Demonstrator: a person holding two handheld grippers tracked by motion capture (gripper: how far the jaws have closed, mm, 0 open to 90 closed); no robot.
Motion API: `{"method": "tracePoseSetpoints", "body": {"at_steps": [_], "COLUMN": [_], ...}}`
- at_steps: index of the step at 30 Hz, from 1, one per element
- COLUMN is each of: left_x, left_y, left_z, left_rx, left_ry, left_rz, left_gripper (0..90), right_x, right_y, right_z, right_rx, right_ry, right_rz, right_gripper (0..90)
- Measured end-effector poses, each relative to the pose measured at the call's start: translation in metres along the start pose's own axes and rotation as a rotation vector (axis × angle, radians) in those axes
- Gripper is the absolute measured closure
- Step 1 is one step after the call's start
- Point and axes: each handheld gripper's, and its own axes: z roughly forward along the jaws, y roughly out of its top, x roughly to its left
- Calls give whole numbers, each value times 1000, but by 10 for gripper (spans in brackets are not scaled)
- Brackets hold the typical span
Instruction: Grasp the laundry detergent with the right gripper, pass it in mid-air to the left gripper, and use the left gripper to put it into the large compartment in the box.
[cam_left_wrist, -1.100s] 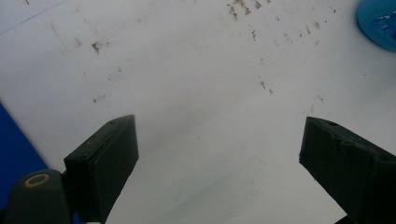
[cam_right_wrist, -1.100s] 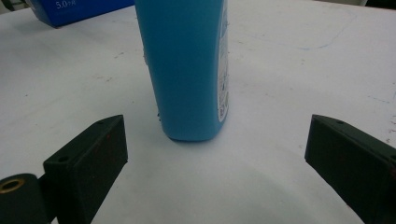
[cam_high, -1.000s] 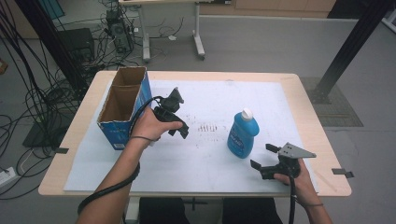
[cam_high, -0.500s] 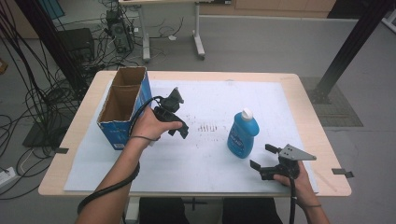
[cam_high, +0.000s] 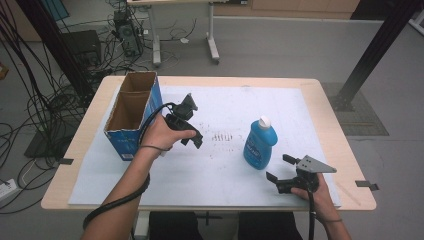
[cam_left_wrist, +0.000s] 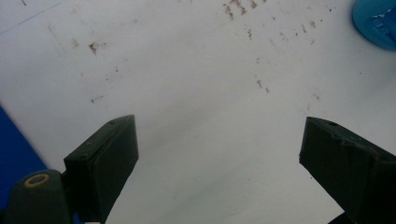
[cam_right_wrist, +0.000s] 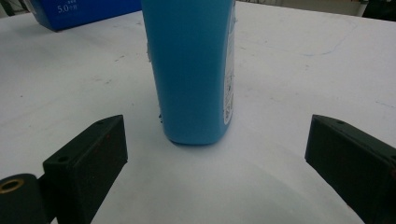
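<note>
The right gripper (cam_high: 280, 168) has its jaws spread wide with nothing between them, and in the right gripper view they frame the blue detergent bottle (cam_right_wrist: 191, 70), which stands upright just ahead of them, centred in the gap but not yet inside it. In the high view the bottle (cam_high: 260, 144) sits on the white sheet (cam_high: 210, 175) that covers the counter (cam_high: 327, 115), right of middle, white cap up.

The left gripper (cam_high: 192, 122) hovers over the sheet beside the blue cardboard box (cam_high: 131, 117), jaws likewise spread and empty; its own view looks down on bare, speckled sheet, with a corner of the bottle at the top right edge.

The step in hand looks like a side grasp of the bottle by the right gripper. To do it well, slide forward low and level until the bottle's body sits deep between the pads, then close across the narrow faces, a little below the middle so it will not tip. The bottle looks smooth and probably slippery, though its fill cannot be judged from here, so a firm, square squeeze is wise. The open box seems the likely destination; the left gripper could steady it.
</note>
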Motion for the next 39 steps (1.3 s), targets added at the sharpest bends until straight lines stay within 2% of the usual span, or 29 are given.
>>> {"method": "tracePoseSetpoints", "body": {"at_steps": [27,39], "left_x": [2,4], "left_y": [-2,-4], "left_z": [-4,-5], "left_rx": [-3,-6], "left_ry": [-7,-6], "left_rz": [2,-1], "left_gripper": [119,120], "right_x": [8,12], "right_y": [7,10], "right_z": [18,28], "right_rx": [-5,-19], "right_ry": [-25,-19], "right_rz": [-55,-52], "right_gripper": [52,52]}}
